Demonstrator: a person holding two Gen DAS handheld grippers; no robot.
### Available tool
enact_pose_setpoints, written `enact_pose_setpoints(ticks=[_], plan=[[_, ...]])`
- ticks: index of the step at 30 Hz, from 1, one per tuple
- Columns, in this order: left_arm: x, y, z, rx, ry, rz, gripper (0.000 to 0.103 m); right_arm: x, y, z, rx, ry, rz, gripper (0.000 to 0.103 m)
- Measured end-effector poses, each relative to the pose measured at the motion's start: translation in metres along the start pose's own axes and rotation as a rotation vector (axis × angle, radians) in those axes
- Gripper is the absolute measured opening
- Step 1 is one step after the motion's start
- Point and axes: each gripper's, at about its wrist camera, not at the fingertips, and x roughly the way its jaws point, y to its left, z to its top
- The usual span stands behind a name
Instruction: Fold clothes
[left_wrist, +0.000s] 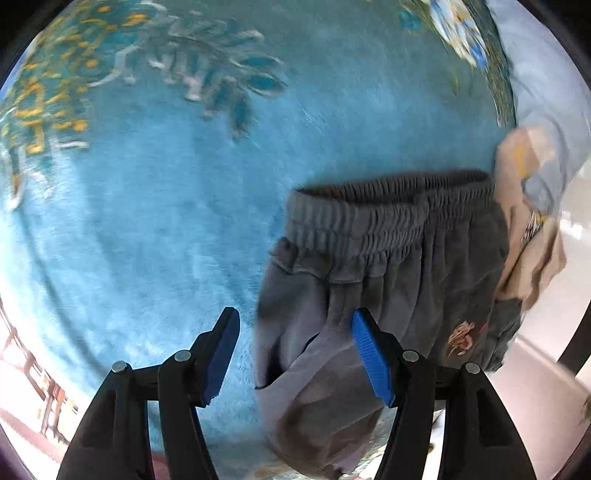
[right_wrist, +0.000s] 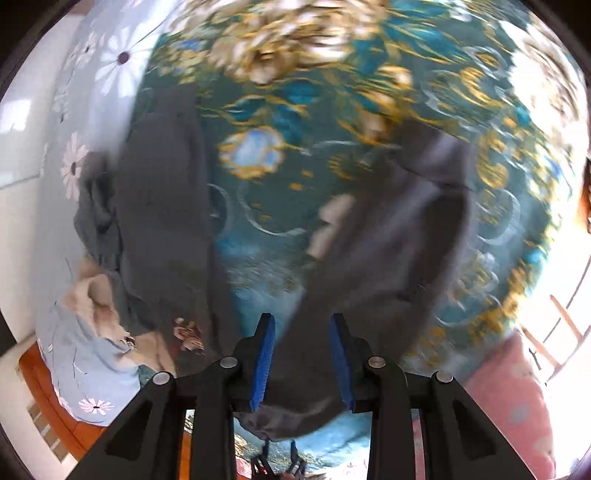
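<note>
Left wrist view: our tongs gape wide over grey trousers on a blue blanket, nothing gripped.

Nearest us, only the trouser edge lies between the blue pads, so a close here may catch a single layer, or blanket pile, and skew the fold. Right wrist view alone shows our other tongs part-open with dark cloth bunched between them; whether pinched, we cannot tell amid blur. Further off, beige clothing touches the waistband and could drag along.
</note>
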Motion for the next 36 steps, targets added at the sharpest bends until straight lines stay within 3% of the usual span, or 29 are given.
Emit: enact_pose_setpoints(ticks=[2, 6, 8, 14, 17, 21, 23, 30, 36], plan=[[0.008, -0.005, 0.001, 0.034, 0.007, 0.021, 0.062, -0.014, -0.007, -0.004, -0.01, -0.029, -0.013, 0.034], [0.013, -0.01, 0.003, 0.07, 0.008, 0.046, 0.016, -0.046, 0.0, -0.012, -0.069, -0.092, 0.021, 0.034], [0.009, -0.012, 0.0, 0.093, -0.011, 0.052, 0.01, -0.057, 0.007, -0.019, -0.117, -0.112, 0.032, 0.035], [-0.028, 0.002, -0.006, 0.067, -0.1, 0.071, 0.007, -0.046, 0.01, -0.036, -0.165, -0.087, 0.039, 0.036], [-0.047, 0.032, -0.005, 0.022, -0.134, 0.134, 0.007, -0.032, -0.003, -0.037, -0.148, -0.059, 0.047, 0.036], [-0.057, 0.072, -0.003, -0.064, -0.118, 0.183, 0.007, -0.014, -0.032, -0.032, -0.139, -0.035, 0.05, 0.038], [-0.061, 0.083, -0.004, -0.086, -0.106, 0.187, 0.007, -0.006, -0.05, -0.027, -0.133, -0.034, 0.044, 0.046], [-0.073, 0.041, -0.012, 0.026, -0.103, 0.299, 0.008, 0.033, -0.127, -0.002, 0.007, -0.028, 0.025, 0.053], [-0.081, 0.035, -0.025, 0.021, -0.126, 0.317, 0.009, 0.067, -0.159, 0.017, 0.05, -0.01, 0.02, 0.054]])
